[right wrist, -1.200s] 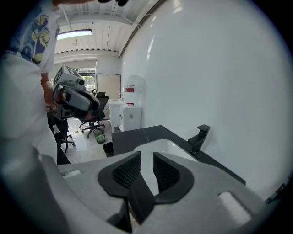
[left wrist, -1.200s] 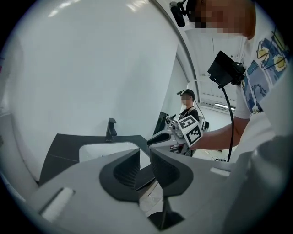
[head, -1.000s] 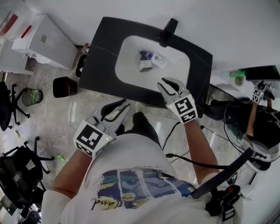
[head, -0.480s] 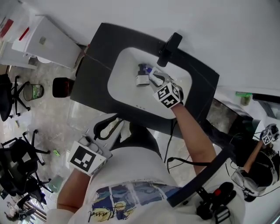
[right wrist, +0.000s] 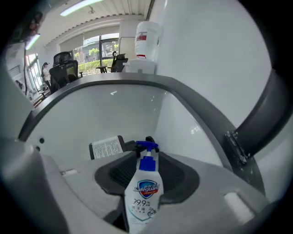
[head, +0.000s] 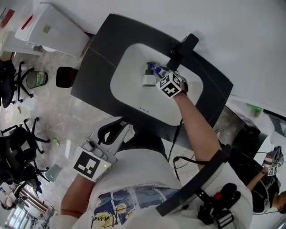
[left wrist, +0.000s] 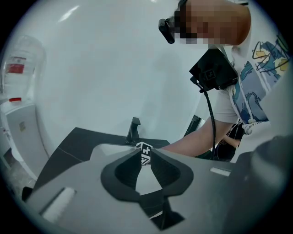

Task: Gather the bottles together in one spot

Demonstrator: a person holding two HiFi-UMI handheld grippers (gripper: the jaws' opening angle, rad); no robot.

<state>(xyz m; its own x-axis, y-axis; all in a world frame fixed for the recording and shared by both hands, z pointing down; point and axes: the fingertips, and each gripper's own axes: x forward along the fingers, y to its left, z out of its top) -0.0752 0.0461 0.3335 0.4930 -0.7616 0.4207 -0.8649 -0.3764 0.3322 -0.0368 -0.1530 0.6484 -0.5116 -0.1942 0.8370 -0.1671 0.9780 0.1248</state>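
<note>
A black rectangular countertop (head: 100, 53) holds a sunken white oval basin (head: 129, 91). A black angular faucet (head: 181, 51) stands at the basin's back edge, against a plain white wall (head: 232, 27). The floor is pale marbled tile (head: 53, 112). A black bin (head: 67, 77) stands just beside the counter's left end, black office chairs (head: 18, 82) stand further left, and a white cabinet (head: 53, 27) is by the wall.

Both of the task's bottles are in the basin, near the faucet. The head view shows them only as a small cluster at the tip of the right gripper (head: 160, 78).

The right gripper view makes them out. A white plastic bottle with a blue pump head (right wrist: 143, 192) sits between the 2 jaws. The jaws are opening, and dark pad shows on either side of the bottle. A dark bottle with a white printed label (right wrist: 106, 147) is just beyond its pump head. Only this view shows windows (right wrist: 100, 48) and a ceiling strip light (right wrist: 82, 7) past the basin rim.

The left gripper (head: 125, 129) is held low by the person's torso, well apart from the basin. Its own view shows its 2 jaws a narrow slit apart with nothing in it. It also shows the person's right forearm (left wrist: 192, 141) reaching over the counter, and a black box (left wrist: 214, 71) with a cable on the chest.
</note>
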